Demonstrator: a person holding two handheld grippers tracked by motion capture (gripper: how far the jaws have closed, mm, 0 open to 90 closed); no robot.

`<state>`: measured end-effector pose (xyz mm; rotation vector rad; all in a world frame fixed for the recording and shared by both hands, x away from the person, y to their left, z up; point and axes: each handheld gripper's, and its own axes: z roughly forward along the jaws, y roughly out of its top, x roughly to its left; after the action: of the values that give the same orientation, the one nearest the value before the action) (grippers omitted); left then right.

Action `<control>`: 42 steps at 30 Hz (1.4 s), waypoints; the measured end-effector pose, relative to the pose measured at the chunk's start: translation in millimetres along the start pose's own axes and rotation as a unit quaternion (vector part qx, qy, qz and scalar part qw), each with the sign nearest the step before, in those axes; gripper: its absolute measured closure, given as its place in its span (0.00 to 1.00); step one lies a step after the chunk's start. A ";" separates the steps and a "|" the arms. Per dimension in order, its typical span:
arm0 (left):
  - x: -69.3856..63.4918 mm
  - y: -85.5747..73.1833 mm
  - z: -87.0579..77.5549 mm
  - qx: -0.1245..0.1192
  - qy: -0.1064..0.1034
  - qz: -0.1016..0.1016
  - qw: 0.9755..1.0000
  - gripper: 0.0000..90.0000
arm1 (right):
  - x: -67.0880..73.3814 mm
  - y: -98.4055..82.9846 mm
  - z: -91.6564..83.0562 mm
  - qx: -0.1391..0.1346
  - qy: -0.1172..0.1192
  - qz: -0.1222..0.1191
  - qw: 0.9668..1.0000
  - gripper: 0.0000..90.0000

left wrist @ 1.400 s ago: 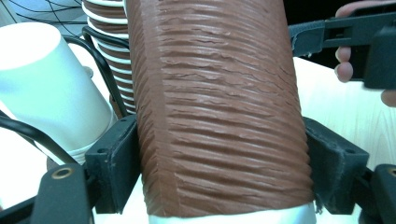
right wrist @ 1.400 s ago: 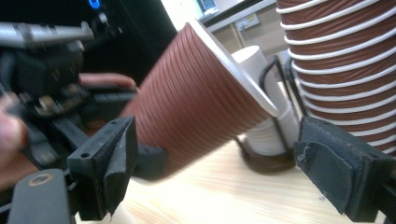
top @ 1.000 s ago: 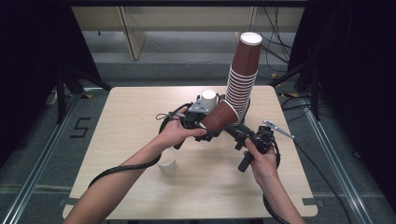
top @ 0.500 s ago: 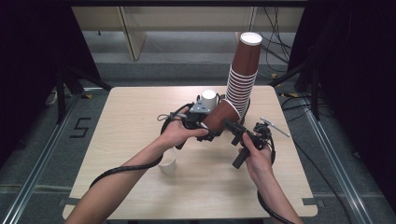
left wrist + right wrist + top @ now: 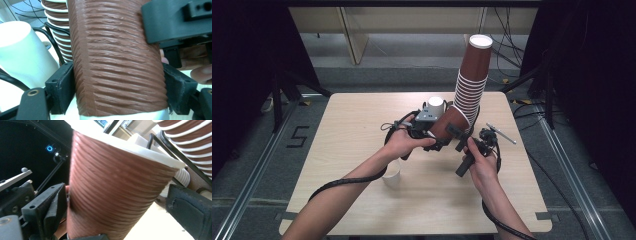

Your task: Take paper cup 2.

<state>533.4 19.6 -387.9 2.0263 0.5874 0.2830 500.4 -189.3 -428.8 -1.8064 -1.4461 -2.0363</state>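
Your left gripper (image 5: 117,92) is clamped on a brown ribbed paper cup (image 5: 117,57), both black pads pressing its sides near the white rim. In the high view that cup (image 5: 443,127) hangs tilted above the middle of the light wooden bench (image 5: 347,130), between your two hands, at the foot of the tall leaning stack of brown ribbed paper cups (image 5: 472,85). Your right gripper (image 5: 120,215) straddles the same cup (image 5: 112,192) from the other side: its left pad lies against the wall, while the right pad stands clear of it, so this gripper is released. A white paper cup (image 5: 435,104) stands just behind your left gripper (image 5: 432,142), and another white cup (image 5: 392,172) sits on the bench below your left wrist.
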 end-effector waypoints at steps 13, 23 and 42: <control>-3.3 -1.8 3.3 0.001 -0.001 0.001 1.000 0.24 | -0.8 1.2 7.9 -0.005 -0.002 0.029 1.000 0.06; -4.9 -2.7 5.2 0.002 0.003 0.002 1.000 0.24 | -2.5 2.1 11.0 -0.006 -0.002 0.039 0.999 0.08; -6.6 -3.6 7.3 0.009 0.011 0.019 1.000 0.22 | 0.0 0.1 9.9 -0.009 -0.004 0.026 1.000 0.18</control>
<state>529.8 12.2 -394.4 2.0562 0.5674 0.3246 507.8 -182.9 -430.0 -1.8414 -1.3737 -2.0260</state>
